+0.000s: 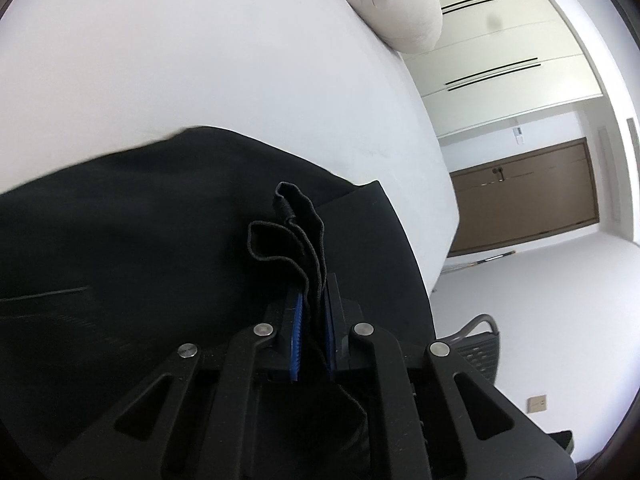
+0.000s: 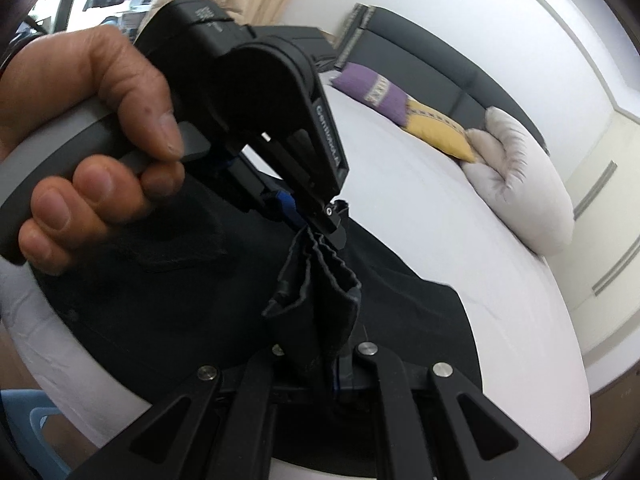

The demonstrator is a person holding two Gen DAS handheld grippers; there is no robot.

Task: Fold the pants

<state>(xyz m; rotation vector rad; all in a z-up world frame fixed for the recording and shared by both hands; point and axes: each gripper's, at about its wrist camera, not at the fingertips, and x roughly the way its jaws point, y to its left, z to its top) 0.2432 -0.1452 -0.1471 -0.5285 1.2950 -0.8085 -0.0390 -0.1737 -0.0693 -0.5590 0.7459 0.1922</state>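
Pinching black pants (image 1: pixel 120 220) hem: left hand-held gripper (image 1: pixel 314 304), right hand-held gripper (image 2: pixel 334 364), both clamped tight.

A white-sheeted bed (image 2: pixel 460 240) is carrying black pants (image 1: pixel 140 220) near its edge, with purple (image 2: pixel 372 92), yellow (image 2: pixel 436 128) and pale tufted (image 2: pixel 520 184) pillows lying by the headboard.

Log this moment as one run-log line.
task: fold pants | left gripper: shut on pants hem | right gripper: shut on pants | surface: bed | stage: both edges gripped, fold not yet made
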